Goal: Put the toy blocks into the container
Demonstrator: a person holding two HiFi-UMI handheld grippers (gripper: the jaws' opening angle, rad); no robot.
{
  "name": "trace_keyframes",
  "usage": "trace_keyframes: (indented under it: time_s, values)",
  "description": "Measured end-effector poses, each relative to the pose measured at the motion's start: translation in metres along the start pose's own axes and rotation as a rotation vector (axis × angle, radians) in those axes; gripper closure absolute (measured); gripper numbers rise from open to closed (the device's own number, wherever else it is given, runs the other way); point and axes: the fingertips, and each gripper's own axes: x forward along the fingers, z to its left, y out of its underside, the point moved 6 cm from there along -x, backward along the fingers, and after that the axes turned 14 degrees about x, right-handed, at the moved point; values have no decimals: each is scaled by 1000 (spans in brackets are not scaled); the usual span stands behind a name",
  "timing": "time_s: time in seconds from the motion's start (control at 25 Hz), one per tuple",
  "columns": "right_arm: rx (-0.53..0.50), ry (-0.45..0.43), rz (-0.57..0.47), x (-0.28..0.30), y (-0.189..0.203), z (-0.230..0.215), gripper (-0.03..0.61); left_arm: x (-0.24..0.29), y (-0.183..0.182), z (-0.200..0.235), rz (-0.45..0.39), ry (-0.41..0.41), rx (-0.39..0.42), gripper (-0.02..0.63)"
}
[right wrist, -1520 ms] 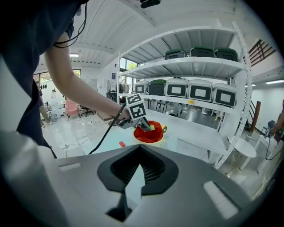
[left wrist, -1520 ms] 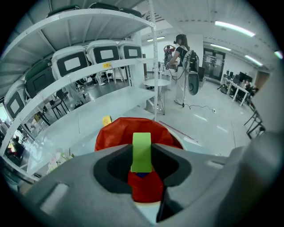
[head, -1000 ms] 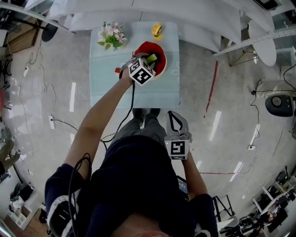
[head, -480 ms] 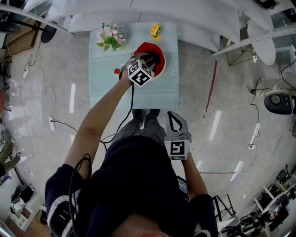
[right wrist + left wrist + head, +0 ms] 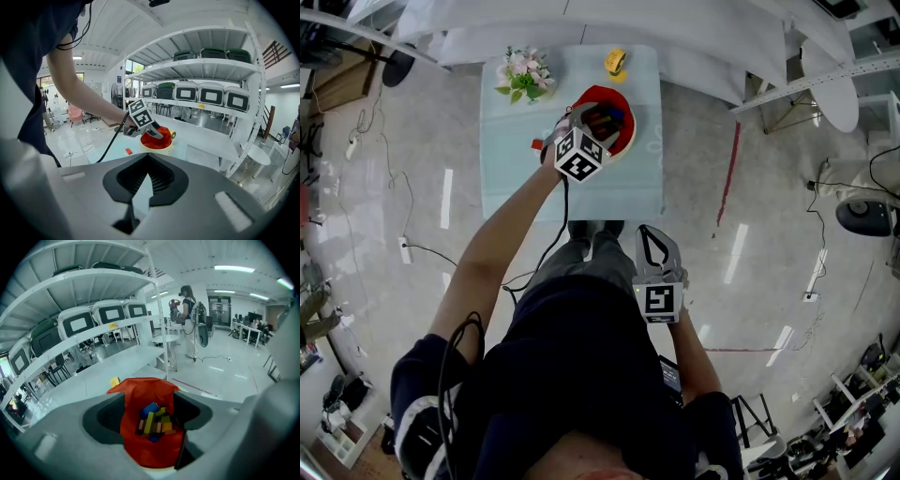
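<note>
Your left tongs (image 5: pixel 149 412) have just been opening and stand wide over the red container (image 5: pixel 135 391), with the toy blocks (image 5: pixel 149 422) lying inside. Your right tongs (image 5: pixel 146 163) are closed and empty.

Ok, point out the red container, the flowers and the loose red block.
red container (image 5: pixel 140 387), left gripper view, its far rim.
flowers (image 5: pixel 525 75), head view, the pink blossoms.
loose red block (image 5: pixel 128 151), right gripper view, its top face.

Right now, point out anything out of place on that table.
One small red toy block lies on the pale table, outside the red-lined container. The other coloured blocks are piled inside it. Nothing else looks odd.
</note>
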Motion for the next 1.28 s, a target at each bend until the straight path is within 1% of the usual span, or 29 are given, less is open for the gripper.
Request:
trace_keyframes:
  time_s: [0.08, 0.28, 0.48, 0.6, 0.76, 0.96, 1.12, 1.28]
  values:
    - [0, -2, 0, 0, -1, 1, 578, -3, -2, 0, -14, -11, 6, 259]
    - [-7, -5, 2, 1, -1, 2, 578, -10, -4, 1, -47, -43, 5, 231]
    - [-14, -12, 6, 3, -1, 3, 578, -26, -9, 1, -102, -71, -5, 213]
    - [-15, -17, 9, 5, -1, 5, 578, -36, -8, 2, -112, -90, -7, 202]
    - [-20, -26, 12, 7, -2, 6, 578, -54, -2, 5, -124, -120, -29, 198]
    - [-23, -36, 18, 9, -2, 8, 578, -77, 20, 10, -104, -153, -38, 198]
    - [-29, -43, 26, 11, 0, 10, 579, -90, 49, 11, -63, -166, -47, 199]
    - [-36, -53, 34, 15, 0, 12, 579, -96, 79, 9, -20, -169, -39, 198]
